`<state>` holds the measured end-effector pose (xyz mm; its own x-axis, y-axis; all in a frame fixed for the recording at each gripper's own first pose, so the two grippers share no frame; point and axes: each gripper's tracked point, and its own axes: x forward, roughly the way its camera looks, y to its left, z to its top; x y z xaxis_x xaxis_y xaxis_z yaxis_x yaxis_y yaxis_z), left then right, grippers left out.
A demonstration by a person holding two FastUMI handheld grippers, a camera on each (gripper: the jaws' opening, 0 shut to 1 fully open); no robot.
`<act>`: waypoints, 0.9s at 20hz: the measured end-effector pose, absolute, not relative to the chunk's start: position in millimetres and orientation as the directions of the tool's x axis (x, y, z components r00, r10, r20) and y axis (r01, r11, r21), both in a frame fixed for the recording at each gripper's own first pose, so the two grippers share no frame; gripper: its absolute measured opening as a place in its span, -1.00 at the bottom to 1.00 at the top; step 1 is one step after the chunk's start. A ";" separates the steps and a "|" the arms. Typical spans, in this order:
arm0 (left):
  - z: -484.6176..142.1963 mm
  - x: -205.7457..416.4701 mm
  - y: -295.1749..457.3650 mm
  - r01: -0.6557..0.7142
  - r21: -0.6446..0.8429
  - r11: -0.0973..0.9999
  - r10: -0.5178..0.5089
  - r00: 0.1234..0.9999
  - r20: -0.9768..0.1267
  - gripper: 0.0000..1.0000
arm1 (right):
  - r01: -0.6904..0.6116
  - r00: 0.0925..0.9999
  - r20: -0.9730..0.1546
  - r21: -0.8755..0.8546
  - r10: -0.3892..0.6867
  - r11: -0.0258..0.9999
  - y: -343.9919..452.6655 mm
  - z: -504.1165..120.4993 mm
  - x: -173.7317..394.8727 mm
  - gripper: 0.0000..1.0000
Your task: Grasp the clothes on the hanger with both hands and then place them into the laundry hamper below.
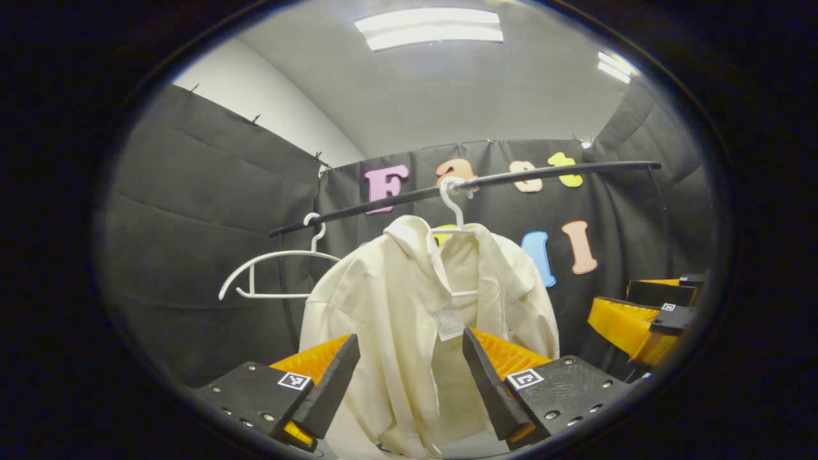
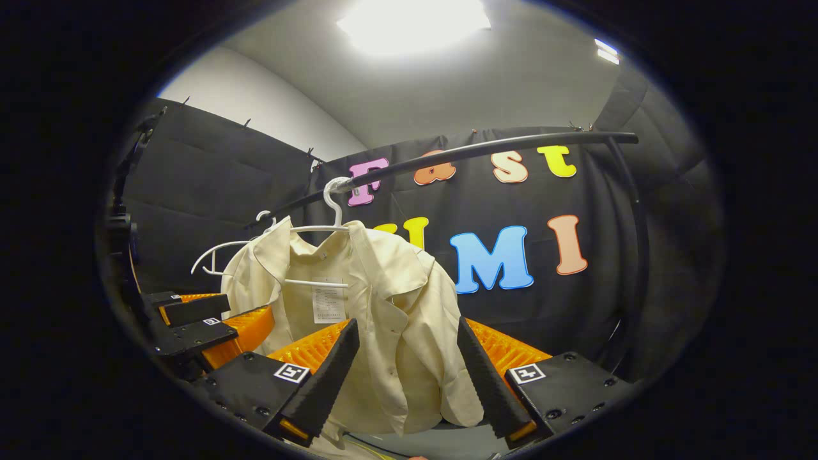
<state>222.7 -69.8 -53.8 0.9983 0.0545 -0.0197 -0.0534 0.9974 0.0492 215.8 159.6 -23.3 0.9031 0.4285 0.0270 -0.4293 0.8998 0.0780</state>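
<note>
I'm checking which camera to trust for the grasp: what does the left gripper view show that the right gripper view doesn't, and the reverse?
Left gripper view alone: the left gripper open in the foreground, the cream garment straight ahead between its fingers, the right gripper off to one side. Right gripper view alone: the right gripper open in the foreground, the left gripper beside the garment, and the rail's upright post running down. Both share: the garment on a white hanger, the empty hanger next to it, and the black rail. Neither gripper touches the cloth yet.
</note>
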 end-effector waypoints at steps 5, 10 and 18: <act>-80.3 259.8 -61.5 -0.114 0.071 0.991 0.118 0.992 -0.051 0.90 | -0.476 0.878 -0.002 0.108 0.479 0.873 178.2 -44.2 252.2 0.94; -92.3 288.4 -47.4 -0.173 0.093 0.980 0.180 0.981 -0.071 0.90 | -0.531 0.844 -0.015 0.122 0.537 0.838 202.9 -57.4 285.7 0.92; -87.1 291.1 -26.7 -0.229 0.097 0.969 0.233 0.972 -0.037 -0.08 | -0.577 0.808 -0.007 0.185 0.589 0.795 258.0 -63.8 323.6 0.84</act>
